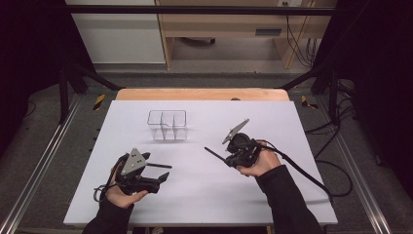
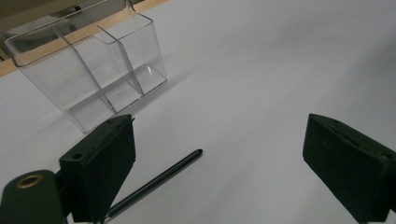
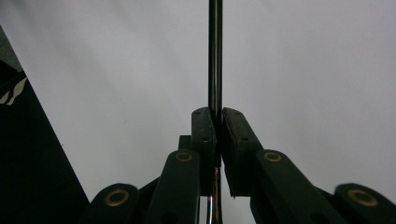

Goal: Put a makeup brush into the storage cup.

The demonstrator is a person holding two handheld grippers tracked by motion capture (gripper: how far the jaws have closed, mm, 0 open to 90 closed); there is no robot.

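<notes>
A clear plastic organizer (image 1: 167, 125) with several compartments stands empty on the white table (image 1: 272, 117); it is at the upper left in the left gripper view (image 2: 88, 70). My right gripper (image 1: 228, 160) is shut on a thin black pen (image 1: 214, 155) that sticks out to the left over the table. In the right gripper view the pen (image 3: 215, 51) runs straight up from the closed jaws (image 3: 217, 114). My left gripper (image 1: 164, 172) is open near the front left. A second black pen (image 2: 159, 179) lies on the table by its left jaw, ungripped (image 2: 219, 135).
The table's wooden far edge (image 1: 202, 94) lies behind the organizer. A black cable (image 1: 302, 170) trails from the right gripper across the table's right side. Black frame bars (image 1: 68, 87) stand at both sides, beyond the table.
</notes>
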